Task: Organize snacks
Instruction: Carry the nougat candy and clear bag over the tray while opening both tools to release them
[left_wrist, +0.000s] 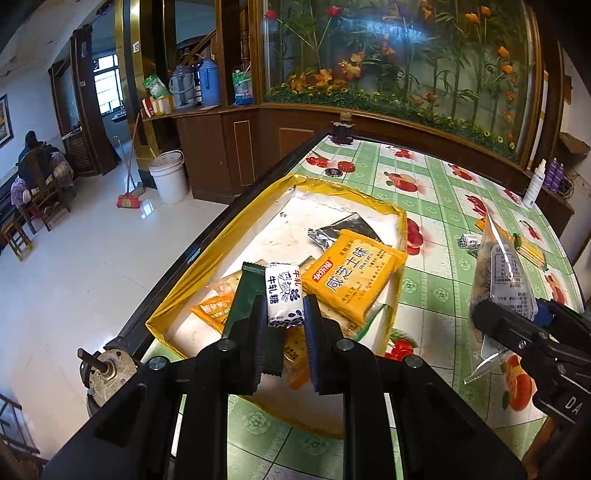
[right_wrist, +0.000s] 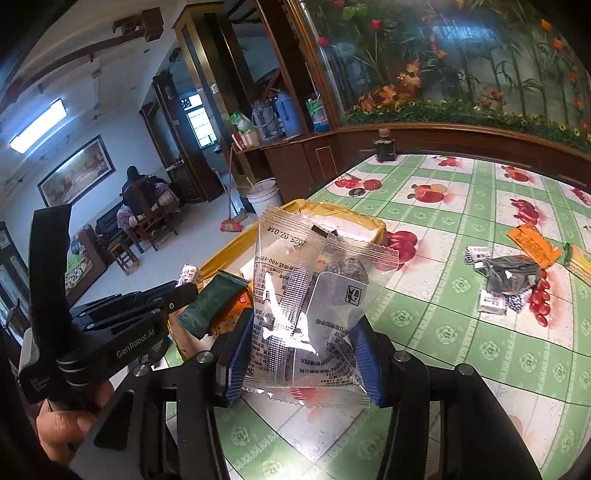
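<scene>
The tray (left_wrist: 391, 212) lies on the table (left_wrist: 443, 177) near its left edge, with several snack packets (left_wrist: 354, 280) inside. To the right of the tray, well apart, more packets (right_wrist: 513, 275) lie on the table. A small jar (right_wrist: 384, 149) stands at the far edge.

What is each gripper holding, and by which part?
The left gripper pinches a white milk candy across its middle. The right gripper clamps a clear snack packet near its lower end.
</scene>
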